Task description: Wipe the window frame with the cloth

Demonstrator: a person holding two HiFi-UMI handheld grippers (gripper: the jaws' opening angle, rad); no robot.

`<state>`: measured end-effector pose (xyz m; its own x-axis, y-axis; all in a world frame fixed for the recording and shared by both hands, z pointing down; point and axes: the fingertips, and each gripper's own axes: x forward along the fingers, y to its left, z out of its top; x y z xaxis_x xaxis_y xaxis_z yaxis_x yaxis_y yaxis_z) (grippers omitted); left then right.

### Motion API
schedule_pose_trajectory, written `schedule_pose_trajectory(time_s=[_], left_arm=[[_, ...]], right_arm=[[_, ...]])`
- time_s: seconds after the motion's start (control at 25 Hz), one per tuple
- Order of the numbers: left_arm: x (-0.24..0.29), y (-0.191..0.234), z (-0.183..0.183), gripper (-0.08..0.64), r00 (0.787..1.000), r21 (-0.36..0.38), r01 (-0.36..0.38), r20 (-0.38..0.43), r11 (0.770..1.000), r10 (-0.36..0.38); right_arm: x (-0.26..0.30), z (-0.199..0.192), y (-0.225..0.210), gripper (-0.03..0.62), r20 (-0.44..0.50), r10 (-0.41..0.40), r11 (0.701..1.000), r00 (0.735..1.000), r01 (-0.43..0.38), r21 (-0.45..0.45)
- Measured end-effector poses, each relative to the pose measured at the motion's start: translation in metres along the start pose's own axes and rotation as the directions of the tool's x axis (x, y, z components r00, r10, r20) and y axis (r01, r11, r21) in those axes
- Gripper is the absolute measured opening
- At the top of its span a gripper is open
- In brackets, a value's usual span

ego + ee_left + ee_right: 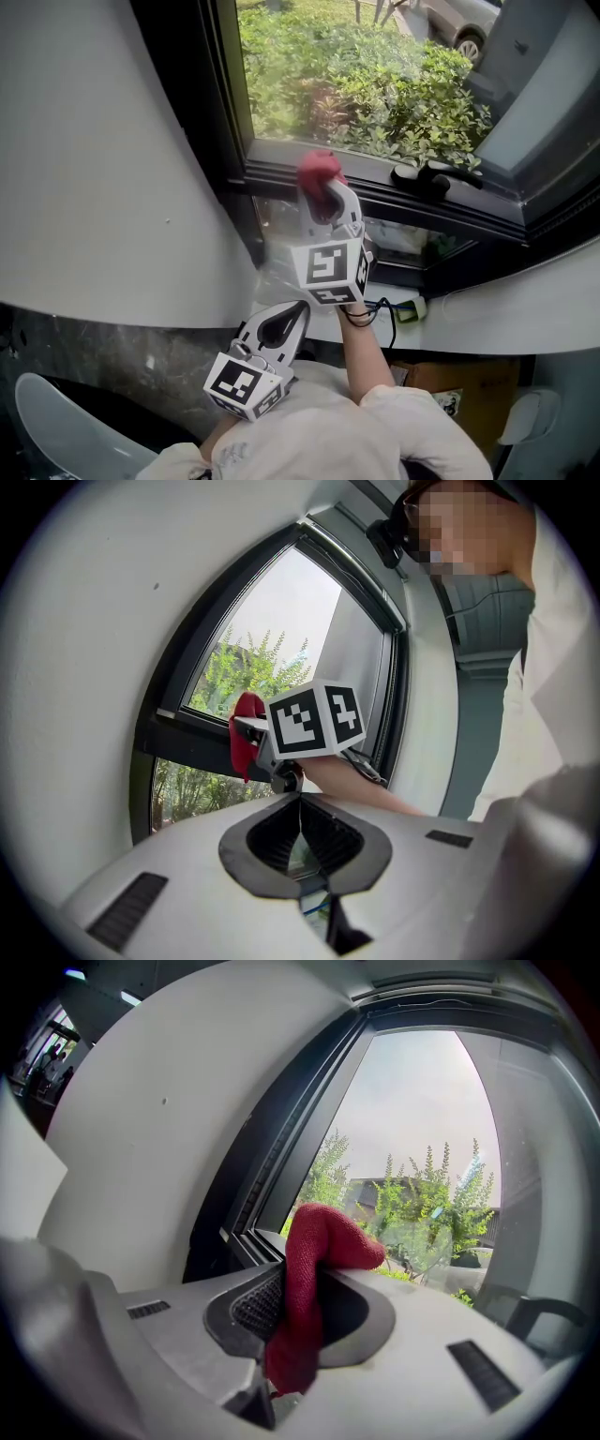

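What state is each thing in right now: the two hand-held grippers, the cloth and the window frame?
Right hand-held gripper: shut on the red cloth, up at the window frame.
Left hand-held gripper: shut, empty, held low.
Red cloth: bunched, folded over the jaws.
Window frame: dark; whether the cloth touches it is unclear.

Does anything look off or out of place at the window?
Nothing stands out. The red cloth is bunched but clamped in the right gripper by the dark window frame; the left gripper is shut, empty, held back.
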<state>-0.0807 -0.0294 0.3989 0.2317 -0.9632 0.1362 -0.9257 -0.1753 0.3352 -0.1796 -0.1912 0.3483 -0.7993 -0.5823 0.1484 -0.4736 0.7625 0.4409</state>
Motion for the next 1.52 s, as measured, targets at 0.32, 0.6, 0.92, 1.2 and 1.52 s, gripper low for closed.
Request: schedule_pose_trajectory(time_s=[0.32, 0.6, 0.92, 1.2, 1.52], left_arm=[[0.005, -0.008, 0.000, 0.011, 1.000, 0.002, 0.005, -0.004, 1.000, -0.005], [0.010, -0.016, -0.002, 0.011, 1.000, 0.003, 0.008, -0.004, 1.000, -0.008], [0.015, -0.026, -0.012, 0.011, 1.000, 0.004, -0.005, 0.004, 1.000, 0.005], [0.018, -0.035, -0.011, 0.011, 0.999, 0.014, -0.021, 0.025, 1.000, 0.020], [0.025, -0.051, -0.009, 0.011, 1.000, 0.042, -0.001, 0.023, 0.999, 0.000]], right_arm=[[-0.007, -0.005, -0.010, 0.083, -0.003, -0.012, 1.000, 1.000, 0.012, 0.005], [-0.013, -0.011, -0.018, 0.083, -0.008, -0.016, 1.000, 1.000, 0.016, 0.007], [-0.024, -0.019, -0.032, 0.083, -0.008, -0.017, 1.000, 1.000, 0.017, 0.021], [-0.031, -0.024, -0.039, 0.083, -0.008, -0.001, 1.000, 1.000, 0.001, 0.019], [-0.039, -0.030, -0.050, 0.083, 0.000, -0.007, 1.000, 1.000, 0.007, 0.028]])
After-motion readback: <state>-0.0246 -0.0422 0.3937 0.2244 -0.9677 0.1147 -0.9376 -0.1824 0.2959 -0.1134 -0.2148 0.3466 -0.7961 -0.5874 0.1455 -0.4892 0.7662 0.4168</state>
